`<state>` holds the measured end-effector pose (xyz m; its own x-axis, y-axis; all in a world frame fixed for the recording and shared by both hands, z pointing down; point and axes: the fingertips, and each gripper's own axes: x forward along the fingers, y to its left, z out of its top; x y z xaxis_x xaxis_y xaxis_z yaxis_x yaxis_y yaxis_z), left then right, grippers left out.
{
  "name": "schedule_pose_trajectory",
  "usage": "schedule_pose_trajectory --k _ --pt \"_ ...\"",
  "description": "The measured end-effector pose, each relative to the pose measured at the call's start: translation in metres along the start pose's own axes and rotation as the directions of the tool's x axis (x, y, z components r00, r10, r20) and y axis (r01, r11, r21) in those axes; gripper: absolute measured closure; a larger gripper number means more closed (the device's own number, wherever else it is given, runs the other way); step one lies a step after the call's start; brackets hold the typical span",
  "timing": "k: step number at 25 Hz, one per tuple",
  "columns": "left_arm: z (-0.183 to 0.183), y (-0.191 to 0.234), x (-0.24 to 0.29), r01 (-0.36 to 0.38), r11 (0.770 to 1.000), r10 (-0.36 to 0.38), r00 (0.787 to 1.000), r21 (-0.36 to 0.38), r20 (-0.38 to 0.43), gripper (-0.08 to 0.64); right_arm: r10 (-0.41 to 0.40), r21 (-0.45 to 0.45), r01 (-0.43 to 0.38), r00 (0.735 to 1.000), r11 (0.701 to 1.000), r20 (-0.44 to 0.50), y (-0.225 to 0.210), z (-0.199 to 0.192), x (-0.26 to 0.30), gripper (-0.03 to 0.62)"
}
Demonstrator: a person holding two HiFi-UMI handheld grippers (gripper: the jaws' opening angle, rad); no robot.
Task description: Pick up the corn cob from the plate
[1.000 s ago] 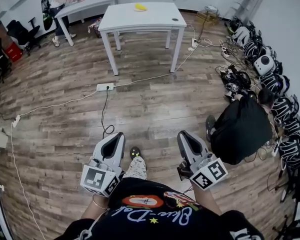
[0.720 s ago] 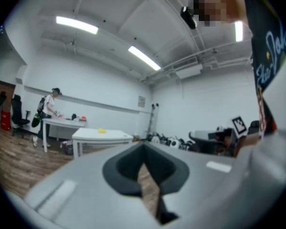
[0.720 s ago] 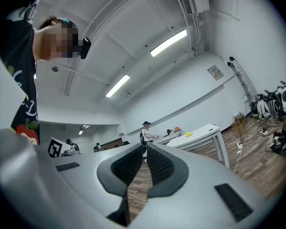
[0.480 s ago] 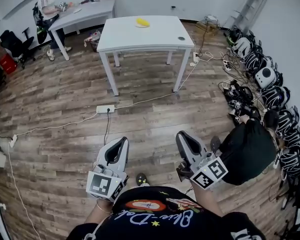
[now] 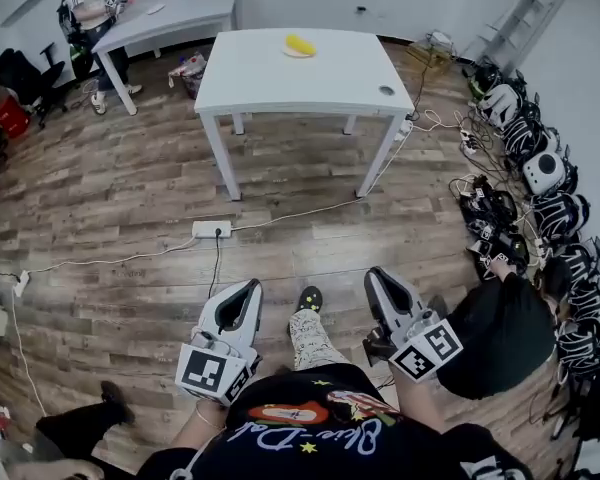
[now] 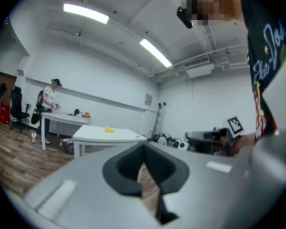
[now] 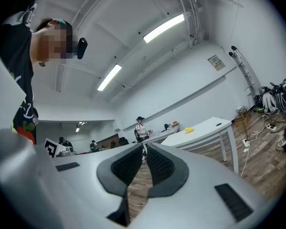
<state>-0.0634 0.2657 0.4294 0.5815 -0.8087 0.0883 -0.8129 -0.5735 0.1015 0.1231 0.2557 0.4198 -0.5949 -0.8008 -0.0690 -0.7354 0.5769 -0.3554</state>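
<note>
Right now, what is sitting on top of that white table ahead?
A yellow corn cob lies near the far edge of the white table; a small dark round object sits near its right front corner. What lies beneath the cob is too small to tell.

Matt grey plastic left tool (image 5: 248, 288); smooth white table (image 5: 280, 78); wood-plank floor (image 5: 130, 198)

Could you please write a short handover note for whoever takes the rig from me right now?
Left gripper: shut, empty, held level at the waist.
Right gripper: shut, empty, held the same way.
Corn cob: lies on the far side of the white table, well ahead across the floor; its plate is hard to make out.
Done: nothing picked up yet.
Left: walk to the table, open a gripper, take the corn cob.
</note>
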Motion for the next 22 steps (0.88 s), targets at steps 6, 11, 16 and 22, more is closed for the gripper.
schedule_pose_trajectory --k 6,11,16,22 --pt "0.046 0.078 0.108 -0.045 0.998 0.043 0.997 0.041 0.058 0.572 0.072 -0.002 -0.072 0.997 0.997 0.013 -0.07 0.026 0.124 0.577" --pt "0.079 0.113 0.204 -0.028 0.998 0.02 0.993 0.065 0.117 0.572 0.172 -0.012 -0.172 0.984 0.985 0.048 -0.117 0.063 0.207 0.577" --pt "0.082 0.141 0.27 -0.007 0.999 0.003 0.994 0.04 0.106 0.572 0.195 0.022 -0.196 0.981 0.98 0.016 -0.165 0.07 0.26 0.576" --pt "0.083 0.214 0.354 0.021 0.999 -0.024 0.996 0.027 0.084 0.572 0.17 0.027 -0.17 0.985 0.985 0.002 -0.22 0.074 0.355 0.577"
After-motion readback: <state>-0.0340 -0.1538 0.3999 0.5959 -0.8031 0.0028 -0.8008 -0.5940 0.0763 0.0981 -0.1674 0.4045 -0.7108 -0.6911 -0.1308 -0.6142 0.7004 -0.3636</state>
